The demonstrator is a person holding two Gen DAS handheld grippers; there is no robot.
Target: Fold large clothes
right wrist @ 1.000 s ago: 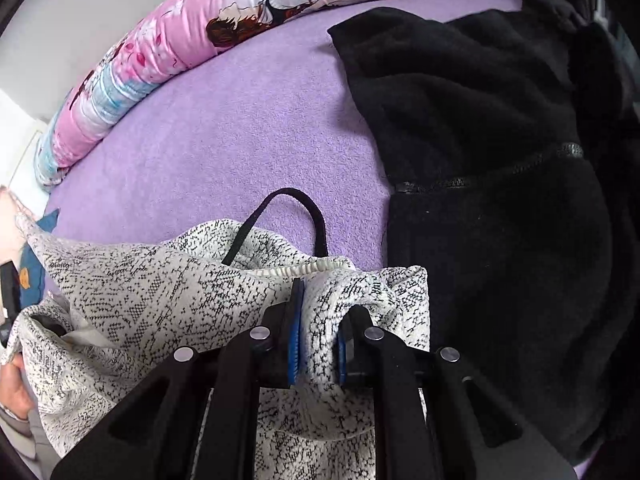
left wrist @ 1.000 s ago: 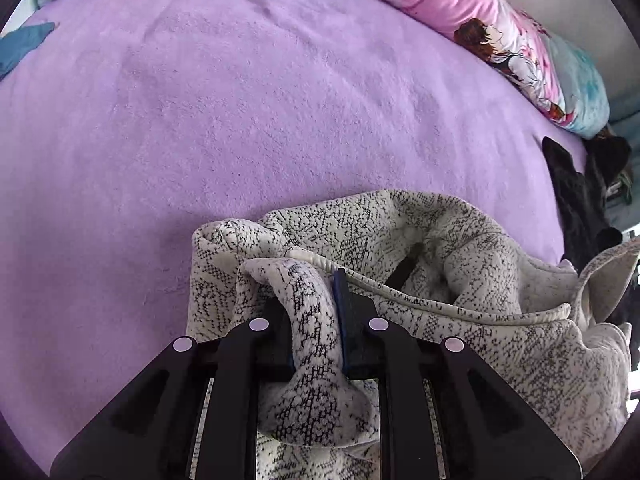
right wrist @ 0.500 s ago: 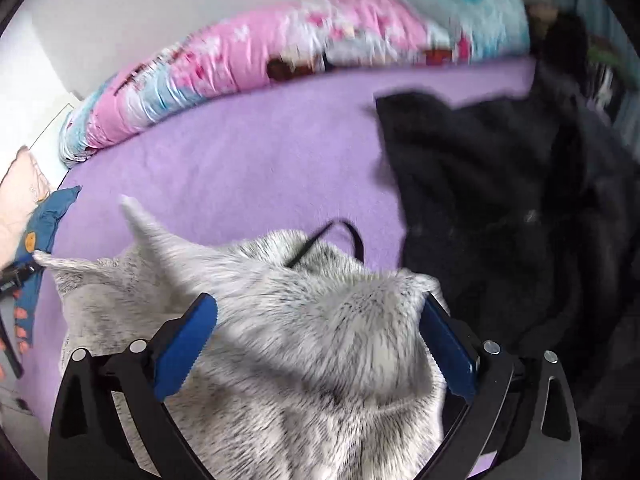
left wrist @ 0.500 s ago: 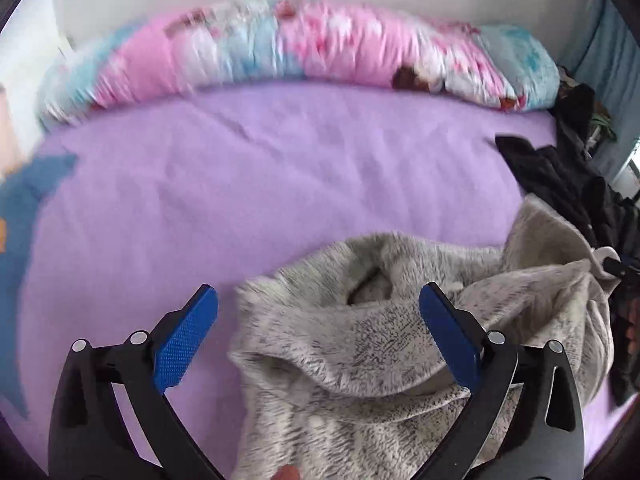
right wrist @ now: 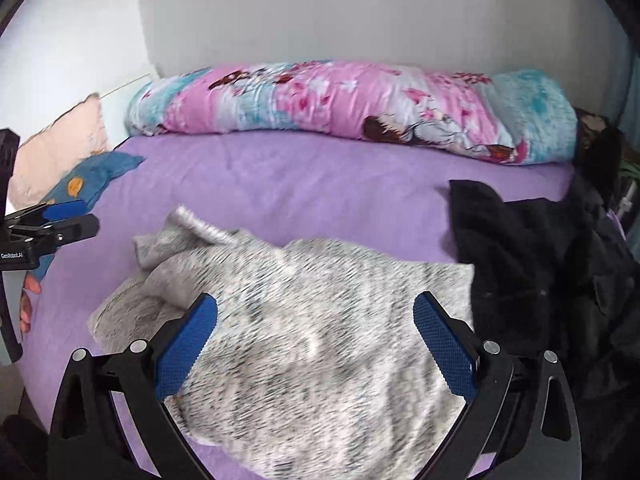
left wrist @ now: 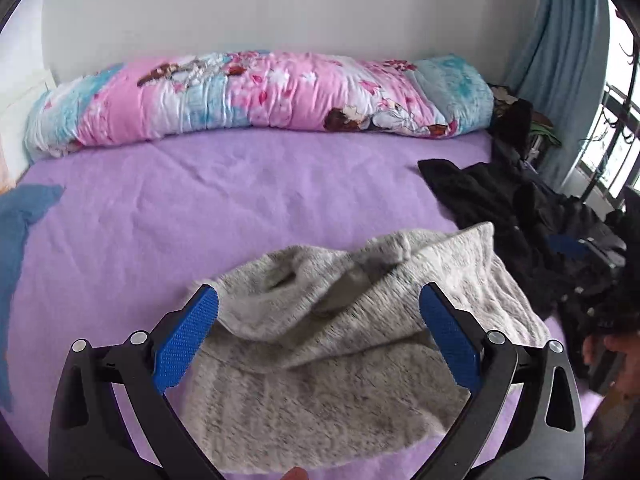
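The sweater (left wrist: 320, 360) was a soft, fuzzy knit, white with small dark flecks. It lay in a lumpy heap on the bed (left wrist: 240, 208), in the lower middle of both views. Its folds bunched up, and one loose corner stuck up at its top right in the left view. It looked blurry in the right view.

The left tool (left wrist: 318, 330) was wide open. Its blue, bumpy pads (left wrist: 186, 344) stood far apart with nothing pinched between them. The right tool (right wrist: 316, 334) was wide open too, and its pads did not press on the cloth. The sweater lay under both.

The bed had a purple, fluffy sheet with a few soft wrinkles. A long, puffy quilt (left wrist: 260, 96), pink and light blue with cartoon pictures, was rolled up along the far edge by the plain white wall (left wrist: 280, 8). Dark, fuzzy black clothes (right wrist: 540, 272) were piled at the right of the bed, just beside the sweater. A blue cloth (right wrist: 92, 176) and a pale peach pillow (right wrist: 56, 140) sat at the left. A blue curtain (left wrist: 560, 80) hung in the upper right of the left view.
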